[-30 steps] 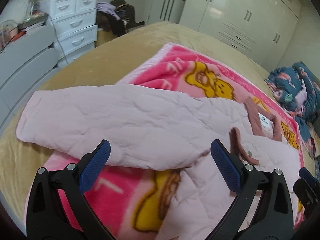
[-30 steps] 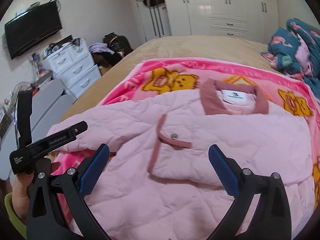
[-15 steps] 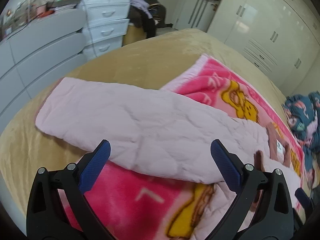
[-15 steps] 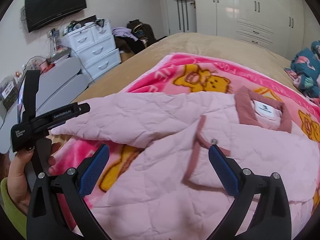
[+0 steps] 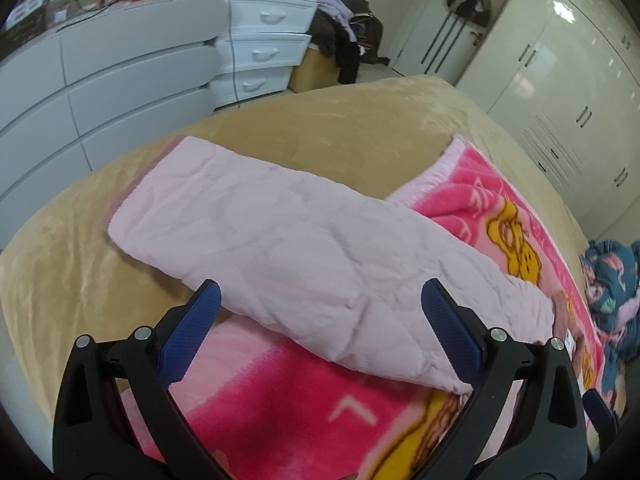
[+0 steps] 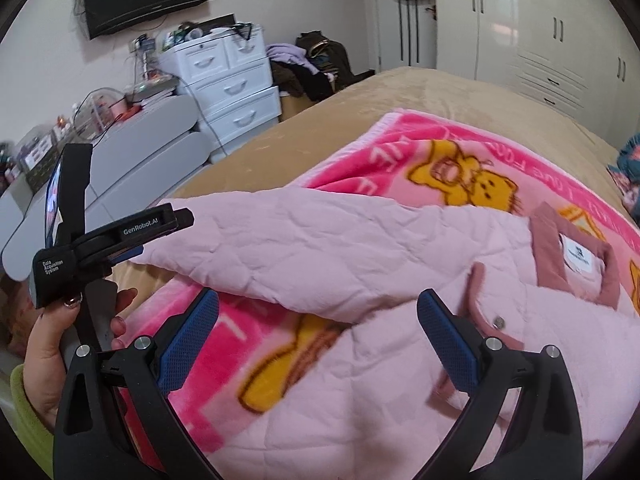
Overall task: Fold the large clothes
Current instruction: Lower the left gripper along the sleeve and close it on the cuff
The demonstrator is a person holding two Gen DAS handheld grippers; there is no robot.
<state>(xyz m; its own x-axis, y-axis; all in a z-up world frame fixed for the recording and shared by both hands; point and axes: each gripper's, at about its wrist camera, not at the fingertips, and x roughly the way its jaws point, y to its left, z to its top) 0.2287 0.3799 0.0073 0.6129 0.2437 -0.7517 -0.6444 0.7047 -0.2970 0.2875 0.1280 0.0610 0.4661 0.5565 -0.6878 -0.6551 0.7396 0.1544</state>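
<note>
A pale pink quilted jacket [image 6: 400,380] with dusty-rose collar trim [image 6: 544,256] lies on a pink bear-print blanket [image 6: 400,168]. Its long sleeve [image 5: 288,256] stretches left, its cuff end resting on the tan bedspread [image 5: 340,120]. My left gripper [image 5: 320,312] stands open just above the near edge of the sleeve, holding nothing. My right gripper [image 6: 318,320] is open over the spot where the sleeve [image 6: 320,256] meets the jacket body. The left tool [image 6: 108,240], held by a hand [image 6: 52,344], shows at the left of the right wrist view.
Grey drawers [image 5: 100,92] and a white chest of drawers [image 5: 264,44] stand left of the bed. White wardrobes [image 5: 560,92] line the far wall. A pile of dark clothes [image 5: 344,40] sits by the chest. A blue patterned bundle [image 5: 612,280] lies at the bed's right.
Both grippers have swung to the left along the sleeve toward its cuff end. The jacket has not moved. Both stay open.
</note>
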